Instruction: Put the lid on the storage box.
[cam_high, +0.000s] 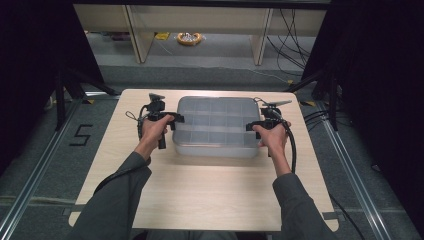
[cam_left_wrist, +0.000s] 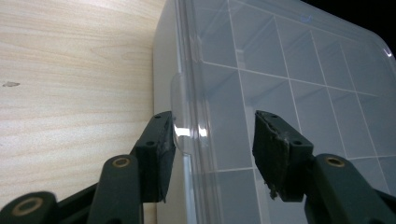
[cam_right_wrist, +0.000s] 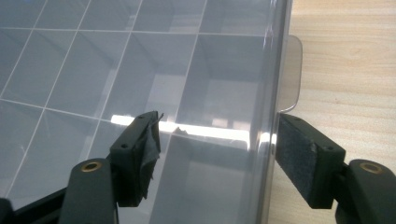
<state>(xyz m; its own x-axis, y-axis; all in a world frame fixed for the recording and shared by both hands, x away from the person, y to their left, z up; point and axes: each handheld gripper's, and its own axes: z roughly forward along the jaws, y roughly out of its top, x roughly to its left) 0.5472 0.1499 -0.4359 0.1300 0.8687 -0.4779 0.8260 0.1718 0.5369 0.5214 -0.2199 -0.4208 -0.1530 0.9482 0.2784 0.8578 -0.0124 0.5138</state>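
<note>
The clear plastic organiser box (cam_high: 215, 126) lies flat at the middle of the far half of the wooden table (cam_high: 200, 195), lid shut, its divided compartments apparently empty. Expect a light, stiff but slightly flexible shell with smooth, glossy walls; the pads may slip on it, and thin plastic can crack under hard clamping. The best hold is at the short sides, where a small latch tab (cam_left_wrist: 180, 119) projects on the left and a matching tab (cam_right_wrist: 289, 74) on the right.

The left gripper (cam_high: 161, 118) straddles the left lid edge, jaws spread, the outer pad touching the tab. The right gripper (cam_high: 266, 125) straddles the right edge just below its tab, jaws likewise spread, nothing pinched.

The box sits close to the far table edge; bare tabletop lies on both sides and far more toward the person, so pulling it nearer is the freer direction
</note>
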